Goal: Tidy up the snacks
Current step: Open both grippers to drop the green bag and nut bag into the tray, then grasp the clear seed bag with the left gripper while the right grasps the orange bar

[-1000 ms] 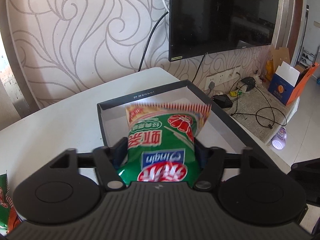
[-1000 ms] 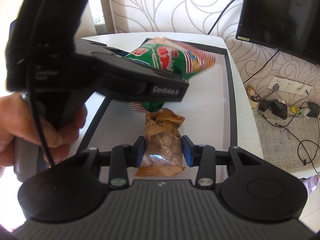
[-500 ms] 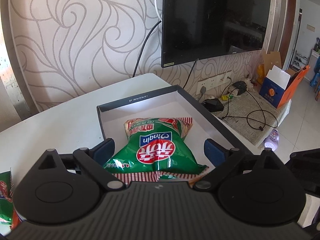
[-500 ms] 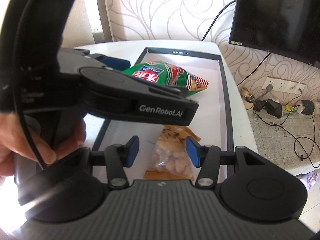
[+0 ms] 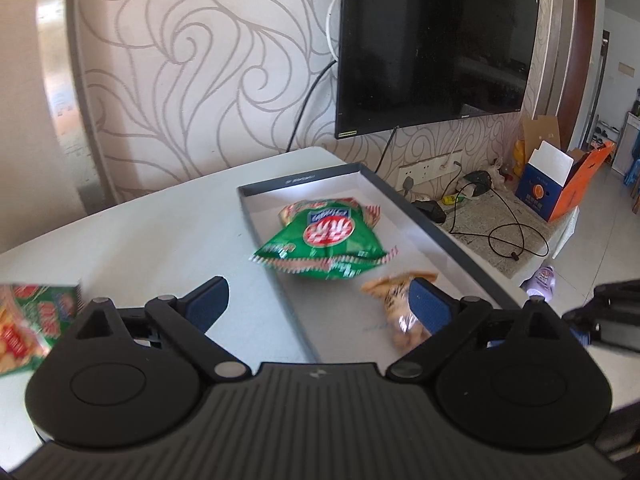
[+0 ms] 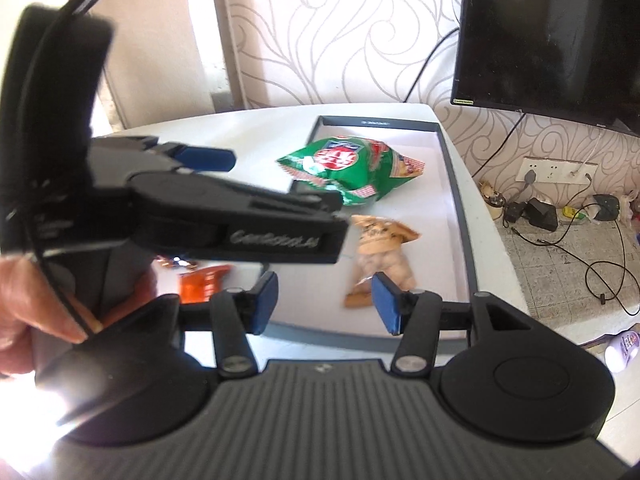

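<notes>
Green snack bag (image 5: 324,240) is lying flat in the far half of the dark-rimmed white tray (image 5: 416,216), red logo facing up, nothing touching it. Just nearer to us in the same tray, the tan-topped clear peanut packet (image 6: 384,256) is lying on the tray floor, apart from the green bag in the right wrist view.

We're seeing the left gripper (image 5: 316,304) with its jaws spread wide, nothing between the pads; one blue pad is hanging over the white table (image 5: 152,240), the other is overlapping the peanut packet in view, contact not clear. In the right wrist view that same gripper is crossing the left side of the frame, with a hand (image 6: 24,304) wrapping its handle.

Right gripper (image 6: 326,300) is sitting partly open, pads not pressing on anything; the near tray rim is showing between them and the peanut packet is sitting just beyond the right pad.

Outside the tray we're picking up 2 more snacks: a second green bag (image 5: 28,324) at the left edge of the table, blurred, and an orange wrapper (image 6: 204,284) on the table just left of the tray.

Behind the table a wall-mounted TV (image 5: 432,40) is hanging on swirl-pattern wallpaper. Down right on the floor, cables and chargers are lying by a wall socket strip (image 6: 556,170), and an open orange-and-blue carton (image 5: 556,188) is standing further right.
</notes>
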Demonstrator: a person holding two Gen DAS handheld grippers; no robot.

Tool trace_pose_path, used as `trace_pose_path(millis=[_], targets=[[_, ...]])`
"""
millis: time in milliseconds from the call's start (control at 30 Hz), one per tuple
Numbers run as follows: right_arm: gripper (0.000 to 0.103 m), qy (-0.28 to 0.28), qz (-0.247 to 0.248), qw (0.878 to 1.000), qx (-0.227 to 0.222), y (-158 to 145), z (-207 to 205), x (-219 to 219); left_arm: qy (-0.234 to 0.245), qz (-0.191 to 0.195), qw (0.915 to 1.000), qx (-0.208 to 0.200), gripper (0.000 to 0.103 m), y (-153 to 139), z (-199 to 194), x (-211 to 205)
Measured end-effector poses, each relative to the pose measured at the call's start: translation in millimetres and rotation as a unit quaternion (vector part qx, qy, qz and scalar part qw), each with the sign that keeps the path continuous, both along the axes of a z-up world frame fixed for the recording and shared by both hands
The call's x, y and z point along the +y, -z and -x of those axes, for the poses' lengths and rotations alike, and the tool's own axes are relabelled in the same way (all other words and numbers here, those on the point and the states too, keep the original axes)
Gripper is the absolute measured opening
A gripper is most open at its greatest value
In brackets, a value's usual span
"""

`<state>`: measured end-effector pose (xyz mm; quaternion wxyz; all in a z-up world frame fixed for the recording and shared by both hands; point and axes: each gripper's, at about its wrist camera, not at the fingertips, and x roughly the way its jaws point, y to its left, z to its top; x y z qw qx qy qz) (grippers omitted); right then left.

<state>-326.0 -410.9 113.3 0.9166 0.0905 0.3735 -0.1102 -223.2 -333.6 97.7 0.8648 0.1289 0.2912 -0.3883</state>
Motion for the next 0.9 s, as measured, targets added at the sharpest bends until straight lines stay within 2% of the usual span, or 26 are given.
trace_pose_path(millis=[133,167,233,300,400,467,533,667,800,900], targets=[[0.055,-0.017,0.004,1.000,-0.008,-4,11,22,-0.020,0.008,0.9998,-0.002,0.098,-2,21,57],[0.059,-0.028,0.002,1.000,-0.006,-4,12,30,-0.029,0.012,0.9995,0.002,0.098,-2,24,71],[0.059,-0.047,0.005,0.999,-0.005,-3,13,46,-0.053,0.015,0.9984,0.014,0.098,-1,28,104],[0.059,-0.062,0.012,0.998,-0.005,-1,13,61,-0.072,0.010,0.9972,0.016,0.098,1,32,129],[0.059,-0.074,0.008,0.997,-0.005,0,13,75,-0.096,0.000,0.9954,-0.003,0.098,2,37,160],[0.059,-0.081,0.003,0.997,-0.003,1,11,83,-0.107,-0.013,0.9942,0.002,0.098,12,39,174],[0.059,-0.089,0.004,0.996,0.000,4,9,91,-0.114,-0.031,0.9930,0.010,0.098,24,37,181],[0.059,-0.101,0.003,0.995,0.005,8,4,103,-0.113,-0.054,0.9921,0.000,0.098,42,33,180],[0.059,-0.102,0.006,0.995,0.005,9,-1,105,-0.114,-0.065,0.9913,0.007,0.098,55,20,171],[0.059,-0.098,0.007,0.995,0.007,10,-7,103,-0.119,-0.059,0.9907,0.030,0.097,63,9,172]])
